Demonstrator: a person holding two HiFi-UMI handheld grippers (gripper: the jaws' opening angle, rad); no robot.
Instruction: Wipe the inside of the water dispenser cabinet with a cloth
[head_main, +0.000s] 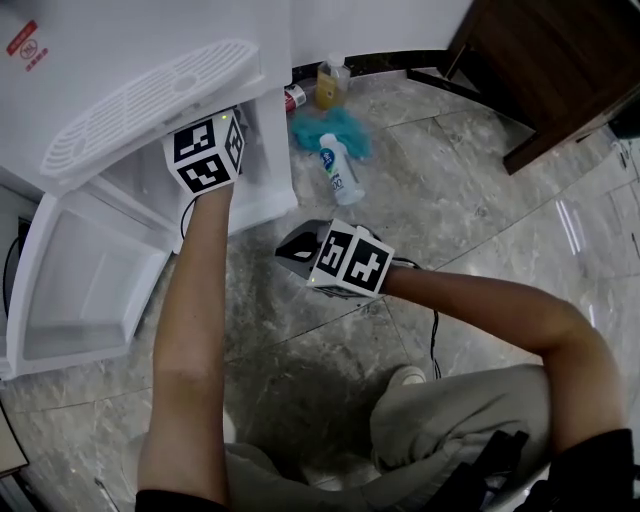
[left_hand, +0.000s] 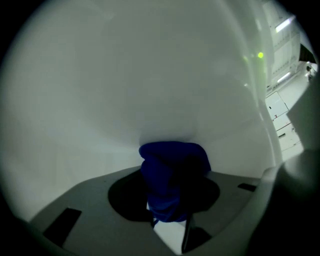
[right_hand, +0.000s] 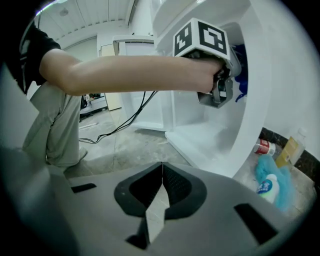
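while the left gripper (left_hand: 169, 220) pinches the blue cloth (left_hand: 172, 170) inside the cabinet (left_hand: 125, 85), the right gripper (right_hand: 161, 172) hangs closed and empty outside that cabinet.

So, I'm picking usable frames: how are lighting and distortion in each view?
Head view: even light, sharp, glare streaks on the floor. Left gripper view: dim, cloth in shadow, dark corners. Right gripper view: bright, fisheye bends the cabinet.

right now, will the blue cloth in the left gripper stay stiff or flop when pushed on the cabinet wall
The blue cloth sits bunched in folds in the left gripper, so it is probably soft and would squash flat against the white cabinet wall. In the right gripper view its edge hangs loose, so it may trail.
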